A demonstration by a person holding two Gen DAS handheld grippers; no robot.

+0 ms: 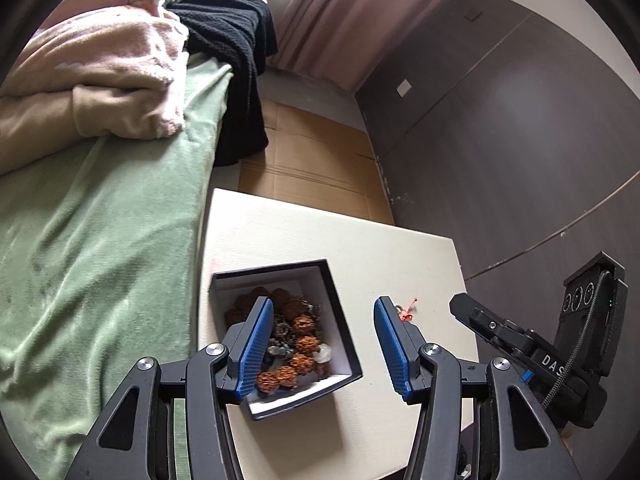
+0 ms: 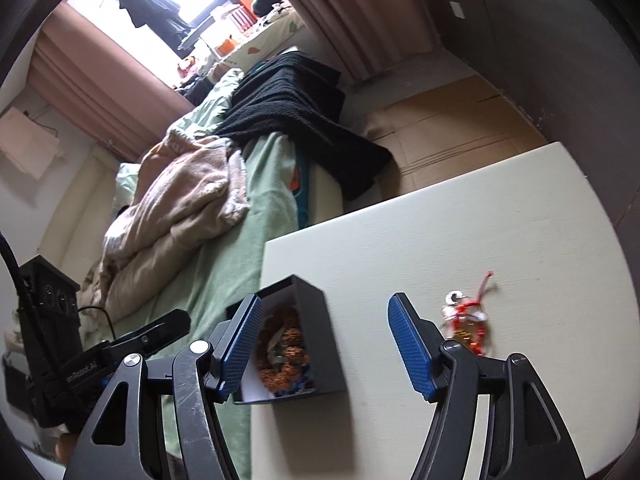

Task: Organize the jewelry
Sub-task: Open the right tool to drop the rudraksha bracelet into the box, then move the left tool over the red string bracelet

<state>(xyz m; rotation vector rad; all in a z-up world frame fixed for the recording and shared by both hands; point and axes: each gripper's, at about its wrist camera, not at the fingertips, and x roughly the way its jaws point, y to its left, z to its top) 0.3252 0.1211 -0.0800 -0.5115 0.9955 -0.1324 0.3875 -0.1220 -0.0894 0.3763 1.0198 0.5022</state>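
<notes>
A black box with a white inside stands on the cream table near its left edge. It holds a brown bead bracelet and other small jewelry. A red corded charm lies on the table right of the box; only its end shows in the left wrist view. My left gripper is open, above the box's right side. My right gripper is open and empty, over the box's right wall, with the charm just right of its right finger.
A bed with a green cover, a pink blanket and a black knit cloth runs along the table's left. Cardboard covers the floor beyond. A dark wall stands to the right.
</notes>
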